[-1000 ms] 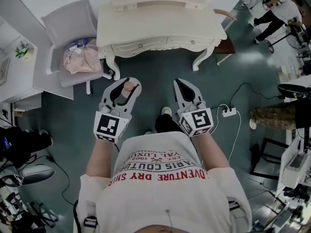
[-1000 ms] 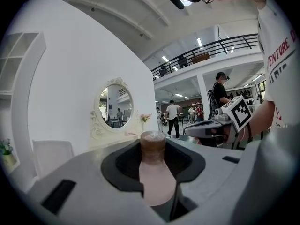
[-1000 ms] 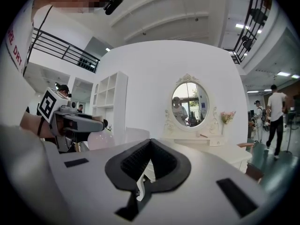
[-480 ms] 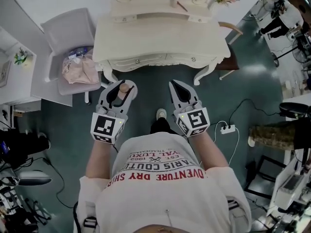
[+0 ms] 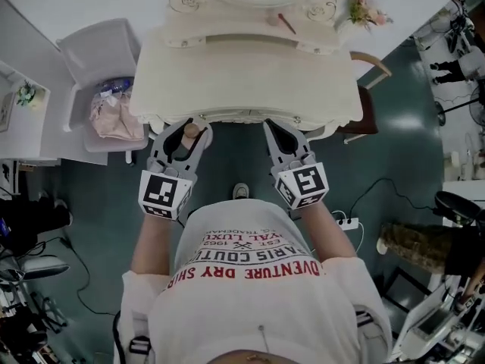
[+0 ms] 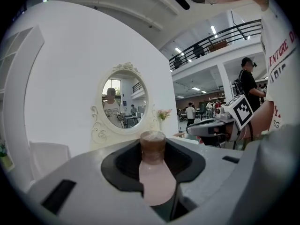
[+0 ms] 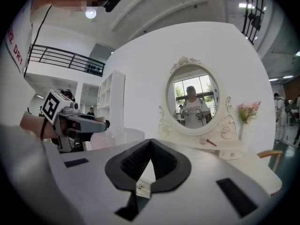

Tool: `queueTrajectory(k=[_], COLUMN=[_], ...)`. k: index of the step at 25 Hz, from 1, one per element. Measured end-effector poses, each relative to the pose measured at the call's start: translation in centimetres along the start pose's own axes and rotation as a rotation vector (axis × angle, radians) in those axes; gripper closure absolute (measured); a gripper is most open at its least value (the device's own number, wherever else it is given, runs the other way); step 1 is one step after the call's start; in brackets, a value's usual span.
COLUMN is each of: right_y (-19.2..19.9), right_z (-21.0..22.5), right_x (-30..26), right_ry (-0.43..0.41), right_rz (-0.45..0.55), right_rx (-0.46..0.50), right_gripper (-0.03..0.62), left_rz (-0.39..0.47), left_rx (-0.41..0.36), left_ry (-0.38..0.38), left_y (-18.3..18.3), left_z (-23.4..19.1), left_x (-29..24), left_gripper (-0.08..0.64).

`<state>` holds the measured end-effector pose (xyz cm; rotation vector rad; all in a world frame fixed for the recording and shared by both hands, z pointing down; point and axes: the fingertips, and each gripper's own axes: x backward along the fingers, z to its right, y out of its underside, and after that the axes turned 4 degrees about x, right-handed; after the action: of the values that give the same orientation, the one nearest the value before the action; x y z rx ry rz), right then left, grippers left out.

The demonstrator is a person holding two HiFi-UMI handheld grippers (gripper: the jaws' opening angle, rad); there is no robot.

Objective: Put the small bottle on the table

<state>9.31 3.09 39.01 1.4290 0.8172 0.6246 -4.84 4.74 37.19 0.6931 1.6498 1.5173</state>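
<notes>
A small pale pink bottle (image 5: 189, 134) with a brown cap sits between the jaws of my left gripper (image 5: 189, 130), which is shut on its body. In the left gripper view the bottle (image 6: 157, 184) stands upright, cap pointing forward. The left gripper hovers at the front edge of the cream dressing table (image 5: 242, 74), its tips just over the rim. My right gripper (image 5: 274, 130) is beside it at the same edge, shut with nothing in it; in its own view the right gripper (image 7: 151, 143) shows only its black pads meeting at the tip.
An oval mirror (image 7: 192, 100) stands at the back of the table, with pink flowers (image 5: 365, 10) and a red stick (image 5: 286, 23) on the raised shelf. A grey chair with a pink bag (image 5: 114, 112) stands left. A wooden chair (image 5: 373, 89) stands right. A power strip (image 5: 345, 223) lies on the floor.
The person has stepped toward the dressing table. Both grippers have come from over the floor to the table's front edge. The left gripper's hold on the bottle is unchanged.
</notes>
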Motion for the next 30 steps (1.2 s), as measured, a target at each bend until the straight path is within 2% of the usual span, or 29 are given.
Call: queueTrajectory(k=[5, 12, 17, 23, 30], right_y=[0.5, 1.2, 0.9, 1.3, 2.9], right_z=[4.3, 7.7, 10.5, 14.1, 16.3], right_x=[-2.7, -7.5, -11.8, -17.8, -24.2], right_ry=[-0.021, -0.033, -0.016, 0.008, 0.006], right_rz=[-0.021, -0.04, -0.019, -0.047, -0.076], right_rx=[-0.004, -0.031, -0.046, -0.046, -0.014], right_gripper=[0.594, 0.594, 0.594, 0.594, 0.594], left_rz=[-0.006, -0.036, -0.047, -0.03, -0.034], left_rx=[0.018, 0.025, 0.033, 0.04, 0.065], left_ry=[-0.024, -0.006, 0.024, 0.058, 0.085], left_y=[-0.5, -0.1, 0.2, 0.6, 3.2], left_z=[-1.1, -3.5, -6.7, -11.0, -15.8], left_x=[-5.0, -10.7, -15.2, -20.6, -25.6], left_gripper=[0.416, 0.416, 0.416, 0.416, 0.416])
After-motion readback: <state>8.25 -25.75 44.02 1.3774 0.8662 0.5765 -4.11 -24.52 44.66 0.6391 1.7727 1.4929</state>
